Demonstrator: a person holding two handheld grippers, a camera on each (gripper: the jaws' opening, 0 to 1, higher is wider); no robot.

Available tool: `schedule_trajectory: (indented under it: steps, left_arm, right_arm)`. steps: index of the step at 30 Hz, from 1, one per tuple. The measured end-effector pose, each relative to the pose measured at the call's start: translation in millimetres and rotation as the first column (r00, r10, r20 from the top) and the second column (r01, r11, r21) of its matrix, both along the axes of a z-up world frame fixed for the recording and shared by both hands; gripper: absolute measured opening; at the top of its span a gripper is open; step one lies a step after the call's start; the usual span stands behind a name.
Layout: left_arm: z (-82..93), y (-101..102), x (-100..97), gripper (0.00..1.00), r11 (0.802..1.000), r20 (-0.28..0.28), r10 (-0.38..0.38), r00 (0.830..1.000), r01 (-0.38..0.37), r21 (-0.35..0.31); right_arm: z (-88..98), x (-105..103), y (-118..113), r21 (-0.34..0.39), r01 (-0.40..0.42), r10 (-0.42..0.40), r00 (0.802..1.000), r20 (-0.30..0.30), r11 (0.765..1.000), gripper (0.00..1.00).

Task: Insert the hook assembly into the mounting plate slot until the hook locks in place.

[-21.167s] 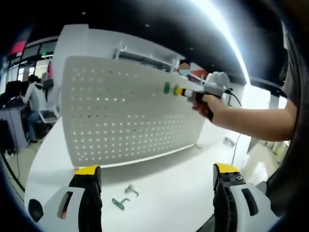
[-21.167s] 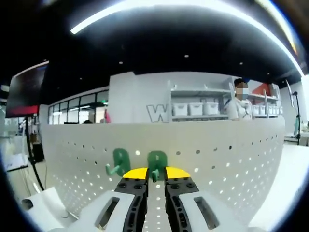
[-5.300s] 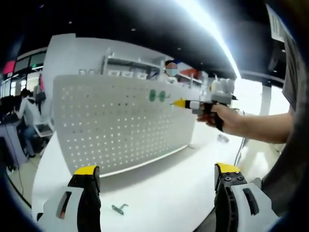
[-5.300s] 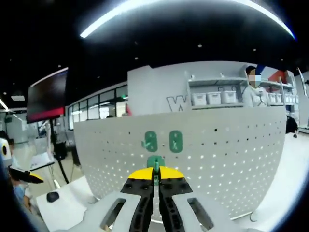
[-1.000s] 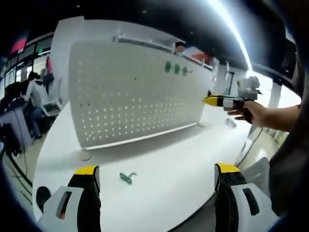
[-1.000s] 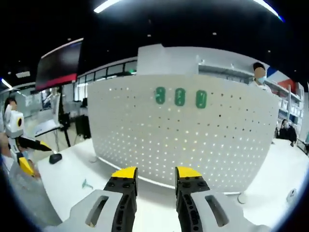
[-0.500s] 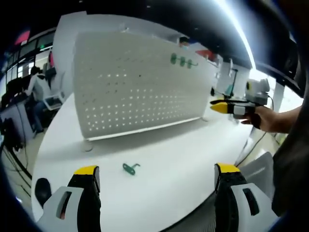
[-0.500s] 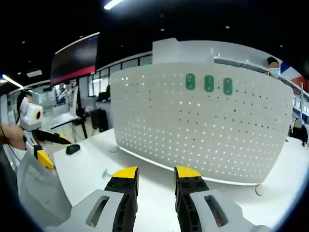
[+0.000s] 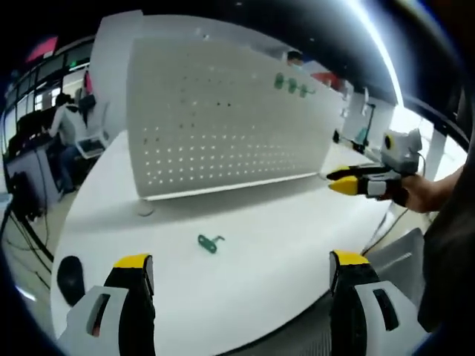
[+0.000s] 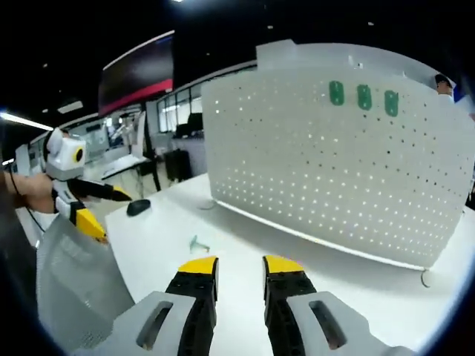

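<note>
Green hook (image 9: 210, 242) lying loose mid-table (image 9: 282, 245), before the pegboard (image 9: 223, 119) carrying three green hooks (image 10: 364, 96) near its top edge. Left gripper (image 9: 241, 271) wide open; right gripper (image 10: 235, 268) slightly parted, empty.

Open-plan office or lab. White pegboard (image 9: 223, 111) stands upright on white surface (image 9: 260, 252). Left of pegboard: person seated at desk (image 9: 70, 122). Behind pegboard: glass partitions (image 10: 174, 96), dark wall screen (image 10: 137, 70). Long ceiling light strip (image 9: 375, 44) overhead.
</note>
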State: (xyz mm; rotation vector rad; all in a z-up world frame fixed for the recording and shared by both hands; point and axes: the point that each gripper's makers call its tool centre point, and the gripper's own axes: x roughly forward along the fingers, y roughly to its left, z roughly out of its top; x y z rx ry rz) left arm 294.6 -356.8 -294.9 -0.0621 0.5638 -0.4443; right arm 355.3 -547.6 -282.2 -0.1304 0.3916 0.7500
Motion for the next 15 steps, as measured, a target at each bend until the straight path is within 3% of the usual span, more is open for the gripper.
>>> schedule_trajectory:
  steps: [7, 9, 11, 15]
  left_arm:
    - [-6.4, 2, -1.1, 1.00, 1.000, -0.026, -0.001, 1.000, 0.001, 0.007]
    - [-7.2, 2, -1.0, 1.00, 0.999, -0.022, -0.013, 1.000, 0.014, 0.044]
    - [-11.8, 3, -2.8, 1.00, 0.997, -0.047, -0.022, 0.999, 0.025, 0.073]
    - [-15.9, 0, -1.8, 1.00, 0.997, -0.064, -0.032, 0.997, 0.037, 0.072]
  right_arm:
    - [-22.2, -12, 13, -0.051, -0.086, 0.084, 0.995, -0.045, 0.995, 0.23]
    - [-26.4, -14, 16, -0.064, -0.113, 0.110, 0.993, -0.051, 0.991, 0.23]
    - [-34.1, -16, 20, -0.086, -0.148, 0.142, 0.987, -0.070, 0.985, 0.23]
    - [-48.7, -20, 36, -0.131, -0.247, 0.234, 0.966, -0.107, 0.960, 0.23]
